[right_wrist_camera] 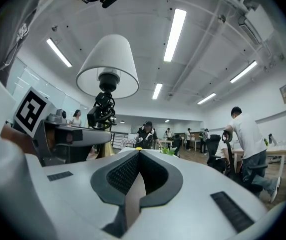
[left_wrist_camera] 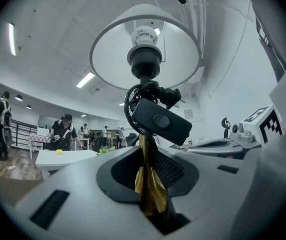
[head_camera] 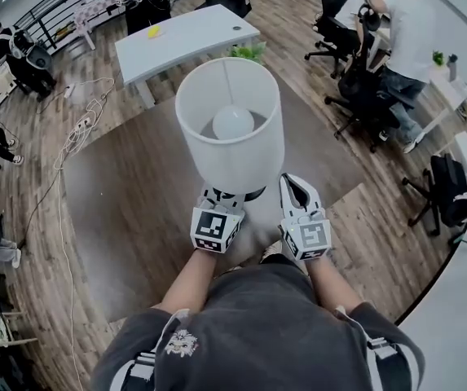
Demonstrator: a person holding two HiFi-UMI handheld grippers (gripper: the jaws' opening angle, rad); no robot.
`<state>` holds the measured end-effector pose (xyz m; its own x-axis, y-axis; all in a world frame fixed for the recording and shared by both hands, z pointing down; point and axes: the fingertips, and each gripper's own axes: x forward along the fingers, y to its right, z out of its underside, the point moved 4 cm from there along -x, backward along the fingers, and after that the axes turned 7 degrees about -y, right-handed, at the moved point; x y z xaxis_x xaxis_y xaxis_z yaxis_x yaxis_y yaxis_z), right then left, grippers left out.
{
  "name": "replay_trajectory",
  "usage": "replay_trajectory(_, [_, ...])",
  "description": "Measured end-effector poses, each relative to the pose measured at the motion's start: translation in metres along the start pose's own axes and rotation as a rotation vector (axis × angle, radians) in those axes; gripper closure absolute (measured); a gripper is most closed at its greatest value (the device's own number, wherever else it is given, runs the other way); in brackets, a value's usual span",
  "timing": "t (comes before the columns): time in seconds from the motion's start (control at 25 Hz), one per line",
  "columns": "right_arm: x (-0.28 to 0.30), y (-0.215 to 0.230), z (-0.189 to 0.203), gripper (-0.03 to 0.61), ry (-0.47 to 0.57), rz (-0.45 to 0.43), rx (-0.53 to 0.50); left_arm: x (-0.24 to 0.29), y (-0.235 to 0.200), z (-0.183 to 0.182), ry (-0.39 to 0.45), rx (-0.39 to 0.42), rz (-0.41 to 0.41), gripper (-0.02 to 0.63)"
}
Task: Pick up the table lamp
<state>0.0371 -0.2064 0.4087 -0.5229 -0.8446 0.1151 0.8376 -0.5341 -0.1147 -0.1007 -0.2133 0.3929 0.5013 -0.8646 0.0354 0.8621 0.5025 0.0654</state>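
The lamp (head_camera: 229, 129) stands upright in front of your chest, over the brown table (head_camera: 127, 218), carried only by its thin gold stem (left_wrist_camera: 146, 184). Your left tongs (head_camera: 222, 205) are clamped low on that stem, jaws narrowly apart around it. Your right tongs (head_camera: 299, 187) are closed on nothing, just beside the lamp. Watch the one pinch: the heavy shade (left_wrist_camera: 145, 44) could tip the smooth stem or let it slide, and the bundled cord and switch (left_wrist_camera: 161, 120) might snag. The base is hidden.

Grey shirt (head_camera: 257, 332); white left gripper (head_camera: 226, 195) and right gripper (head_camera: 297, 183).
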Motion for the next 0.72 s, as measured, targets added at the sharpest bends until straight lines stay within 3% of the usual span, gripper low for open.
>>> replay_trajectory(0.72, [-0.0076,0.0036,-0.0078,0.554,-0.012,0.024,-0.022,-0.0084,0.0097,-0.0049,0.014,0.002,0.006,0.526])
